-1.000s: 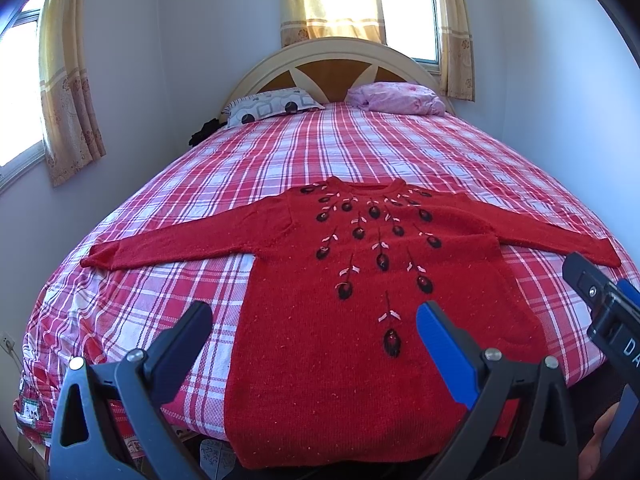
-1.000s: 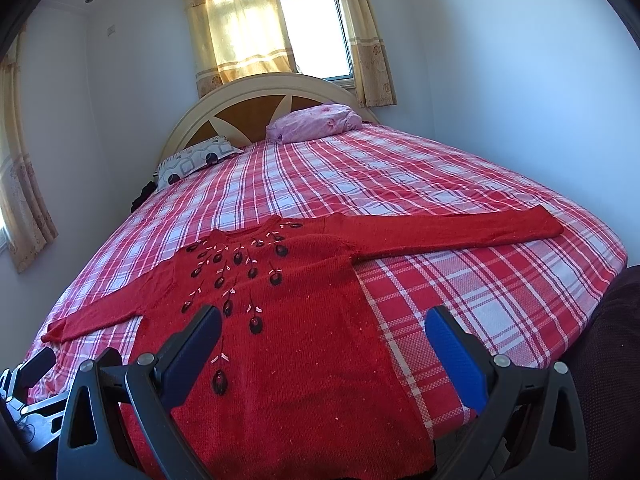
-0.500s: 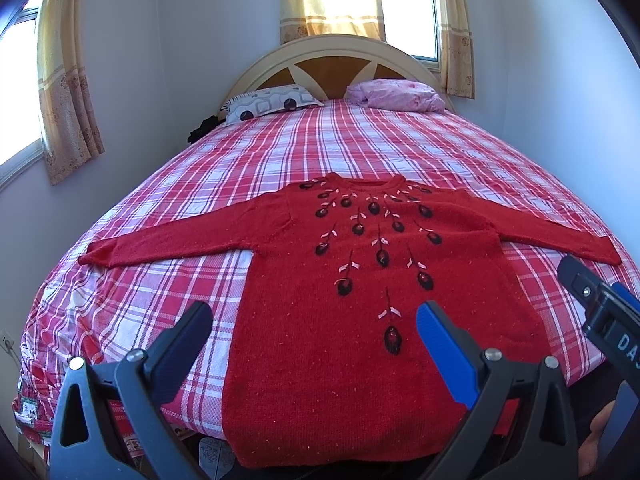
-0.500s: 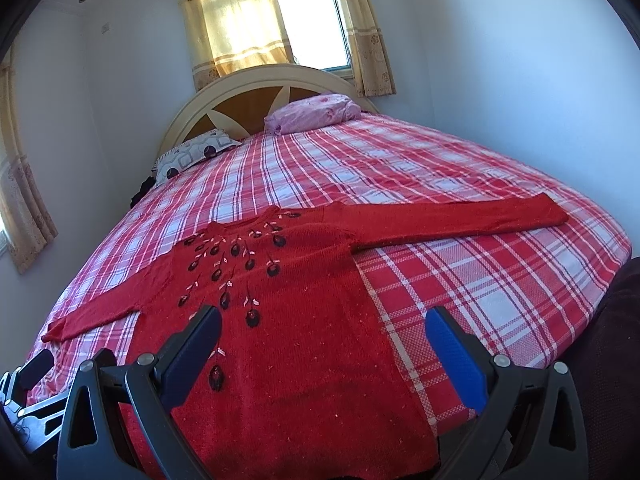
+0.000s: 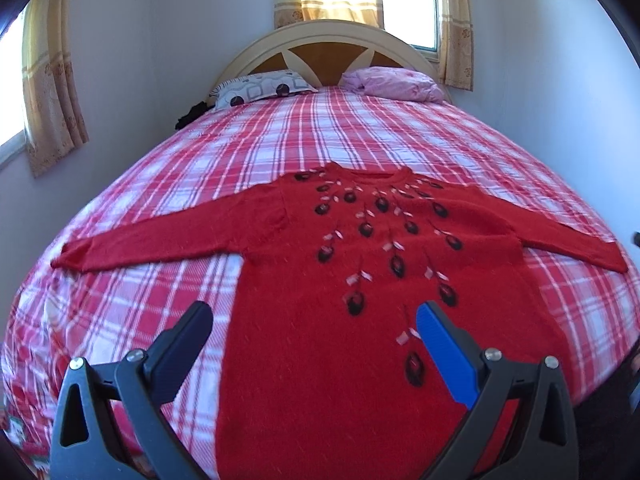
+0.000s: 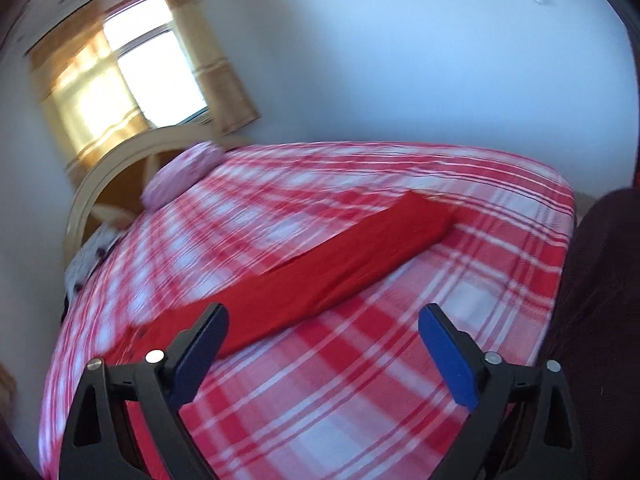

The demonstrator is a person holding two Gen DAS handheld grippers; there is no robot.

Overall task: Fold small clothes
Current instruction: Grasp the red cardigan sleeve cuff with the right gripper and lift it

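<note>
A red knit sweater [image 5: 360, 280] with dark bead and leaf trim lies flat, front up, on the bed, both sleeves spread out sideways and its hem at the near edge. My left gripper [image 5: 312, 320] is open and empty, held above the sweater's lower body. My right gripper [image 6: 322, 326] is open and empty, held above the sheet just near of the sweater's right sleeve [image 6: 340, 268], whose cuff [image 6: 424, 212] lies toward the bed's right edge. The right wrist view is blurred.
The bed has a red and white plaid sheet [image 5: 168, 304]. A patterned pillow [image 5: 260, 88] and a pink pillow [image 5: 396, 84] lie by the arched headboard [image 5: 328, 40]. Walls stand close on both sides. Something dark [image 6: 600, 300] stands at the bed's right edge.
My right gripper has swung right and tilted, now over the right sleeve instead of the sweater's body. My left gripper has moved slightly forward. Both stay open.
</note>
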